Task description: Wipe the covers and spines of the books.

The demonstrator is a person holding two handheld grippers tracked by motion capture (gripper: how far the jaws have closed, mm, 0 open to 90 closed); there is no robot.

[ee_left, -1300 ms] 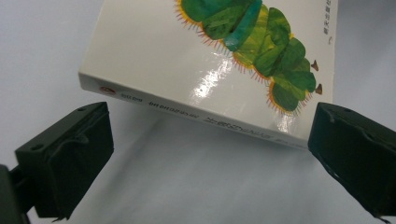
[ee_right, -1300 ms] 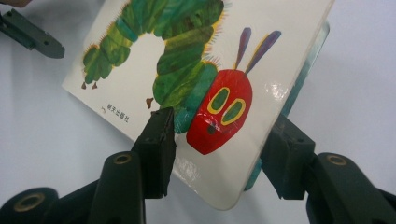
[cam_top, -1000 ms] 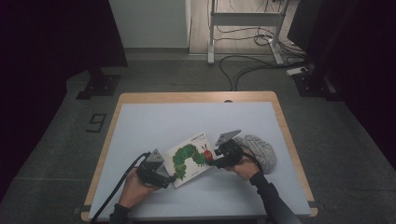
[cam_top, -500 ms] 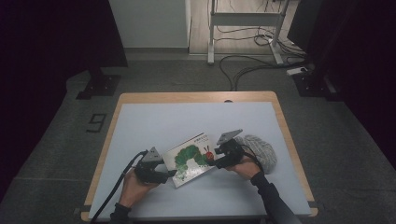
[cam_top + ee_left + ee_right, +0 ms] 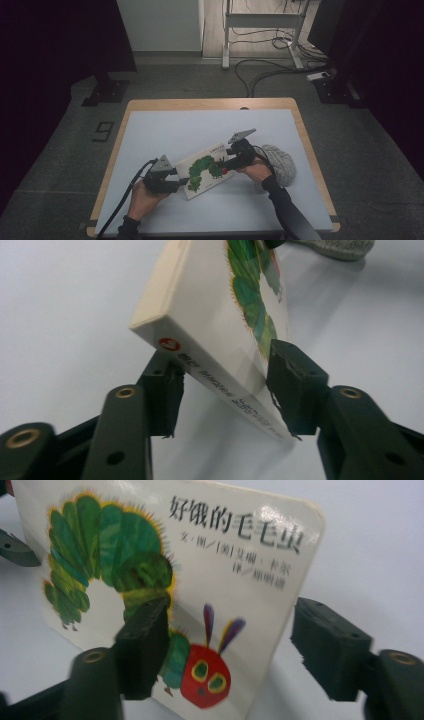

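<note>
A: Since a second ago the left hand-held gripper (image 5: 177,181) has slid onto the book (image 5: 207,169), its jaws just closing until they clamp the spine corner.

B: And the right hand-held gripper (image 5: 231,162)?

A: Its jaws have just been opening; they stand apart at the book's far end, one in front of the cover, one clear behind.

B: Why tilted?

A: Probably a handover, left taking over. The book is propped off the table (image 5: 200,125), beside the grey cloth (image 5: 281,162).

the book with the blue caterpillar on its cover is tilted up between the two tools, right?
Not quite: the caterpillar is green, not blue, as the right gripper view shows. The rest holds: the book is tilted up between the left tool and right tool.
</note>
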